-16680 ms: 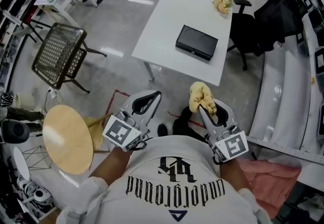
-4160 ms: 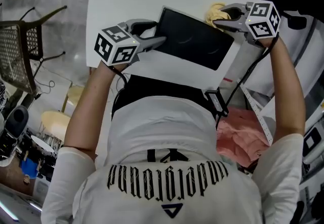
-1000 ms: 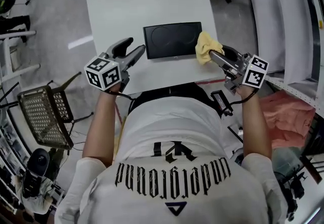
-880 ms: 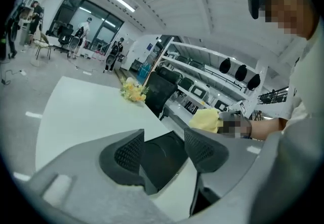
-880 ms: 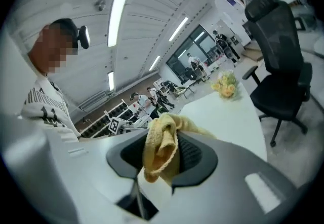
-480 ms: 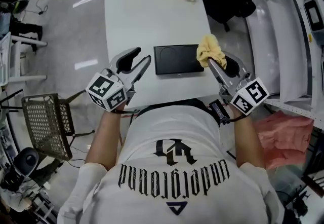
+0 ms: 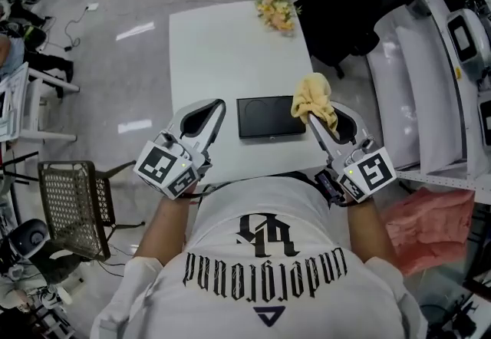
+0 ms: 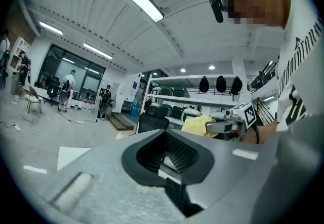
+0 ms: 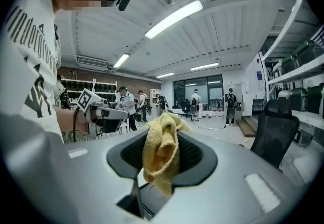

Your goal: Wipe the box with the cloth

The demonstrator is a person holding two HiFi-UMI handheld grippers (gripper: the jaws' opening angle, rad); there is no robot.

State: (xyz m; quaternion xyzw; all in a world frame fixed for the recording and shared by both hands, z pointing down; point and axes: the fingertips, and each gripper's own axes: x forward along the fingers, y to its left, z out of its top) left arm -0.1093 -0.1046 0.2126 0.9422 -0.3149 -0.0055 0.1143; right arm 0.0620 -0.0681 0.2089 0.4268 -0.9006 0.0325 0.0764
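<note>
The black box [image 7: 270, 116] lies flat near the front edge of the white table [image 7: 222, 54]. Both grippers are lifted above the table and point level into the room, apart from the box. My left gripper [image 7: 219, 106] is to the box's left, shut with nothing between its jaws [image 8: 170, 183]. My right gripper [image 7: 311, 117] is to the box's right, shut on the crumpled yellow cloth [image 7: 313, 96], which bunches up over the jaws [image 9: 161, 154]. Each gripper view shows the other gripper across the gap: the right gripper [image 8: 225, 126] with the cloth, the left gripper [image 9: 104, 112] bare.
A bunch of flowers [image 7: 276, 11] sits at the table's far edge. A black office chair [image 7: 349, 11] stands at the far right, a mesh chair [image 7: 73, 203] on the floor at left. A pink cloth [image 7: 430, 226] lies at right beside white shelving [image 7: 414, 92]. People stand in the distance.
Both grippers have risen off the table and drawn back from the box. The left jaws, open a second ago, have closed on nothing. The cloth stays in the right gripper.
</note>
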